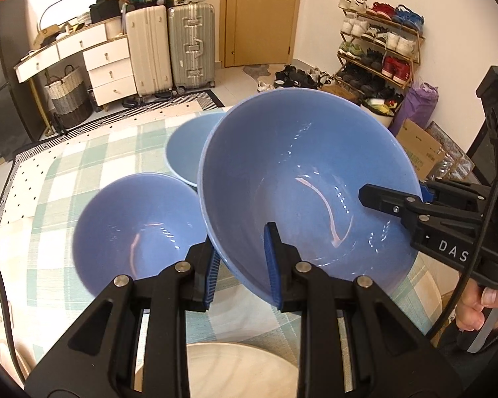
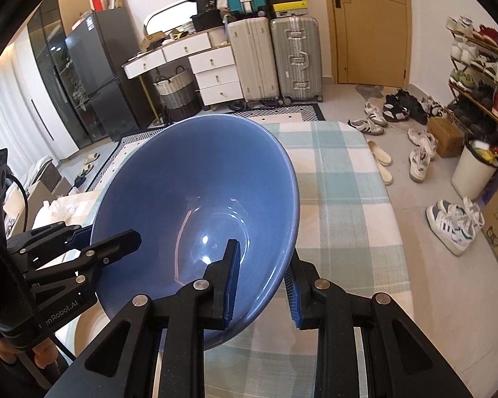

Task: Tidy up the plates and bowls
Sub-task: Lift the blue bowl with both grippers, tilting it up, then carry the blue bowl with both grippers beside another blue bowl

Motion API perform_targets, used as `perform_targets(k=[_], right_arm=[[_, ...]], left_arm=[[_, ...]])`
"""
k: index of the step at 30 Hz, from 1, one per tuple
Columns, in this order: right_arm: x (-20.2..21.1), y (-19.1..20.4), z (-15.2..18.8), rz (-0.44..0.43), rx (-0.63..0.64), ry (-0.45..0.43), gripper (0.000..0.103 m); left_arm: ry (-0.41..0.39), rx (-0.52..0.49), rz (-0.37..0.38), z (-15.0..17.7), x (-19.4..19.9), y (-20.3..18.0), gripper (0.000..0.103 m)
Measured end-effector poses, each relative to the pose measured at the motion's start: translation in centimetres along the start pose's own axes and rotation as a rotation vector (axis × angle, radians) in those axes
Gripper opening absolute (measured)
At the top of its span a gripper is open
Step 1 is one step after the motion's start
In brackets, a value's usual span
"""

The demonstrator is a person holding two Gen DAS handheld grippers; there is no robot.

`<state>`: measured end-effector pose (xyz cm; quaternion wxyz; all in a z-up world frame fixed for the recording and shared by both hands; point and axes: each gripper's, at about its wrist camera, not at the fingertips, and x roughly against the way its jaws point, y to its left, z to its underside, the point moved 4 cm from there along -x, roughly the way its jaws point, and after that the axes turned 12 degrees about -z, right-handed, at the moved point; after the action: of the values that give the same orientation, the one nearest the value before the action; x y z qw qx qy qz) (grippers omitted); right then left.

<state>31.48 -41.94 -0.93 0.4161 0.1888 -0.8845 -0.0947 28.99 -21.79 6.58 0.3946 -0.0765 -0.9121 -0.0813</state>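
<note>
The large bowl (image 1: 302,179) is hanging tilted above the table (image 1: 83,152), with the left gripper (image 1: 242,262) on its near rim and the right gripper (image 1: 395,199) on its right rim. Two smaller bowls are sitting behind and left: one (image 1: 129,225) nearer the left edge, one (image 1: 187,152) toward the far edge. A plate (image 1: 229,364) is lying at the near edge.

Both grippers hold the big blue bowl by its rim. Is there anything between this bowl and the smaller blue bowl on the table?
Nothing visible. The big blue bowl hangs tilted, clamped by the left gripper and right gripper; the smaller blue bowl sits open and empty beside it.
</note>
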Motion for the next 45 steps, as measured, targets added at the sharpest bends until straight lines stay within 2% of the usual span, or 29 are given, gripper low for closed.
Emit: perform_targets(k=[10,19,25,38,45], right_arm=[[-1.1,4.3,-2.0,-0.028,0.071,0.003,0.026],[-2.9,7.3,-3.2,-0.058,0.116,0.016,0.027],[-4.3,8.9,-4.3,-0.082,0.138,0.026,0.027],[-9.6,11.9,-5.2,-0.131,0.175,0.090,0.026],[-12.4,12.5,-5.1,-0.129,0.188,0.134,0.027]], left_arm=[[-0.021,0.064,-0.037,0.0,3.1,7.1,0.022],[-0.023,0.103,-0.081,0.3,4.3,13.5,0.022],[-0.019,0.125,-0.111,0.3,5.2,15.8,0.022],[0.033,0.175,-0.171,2.3,4.5,23.7,0.022],[0.069,0.195,-0.173,3.6,2.4,26.0,0.022]])
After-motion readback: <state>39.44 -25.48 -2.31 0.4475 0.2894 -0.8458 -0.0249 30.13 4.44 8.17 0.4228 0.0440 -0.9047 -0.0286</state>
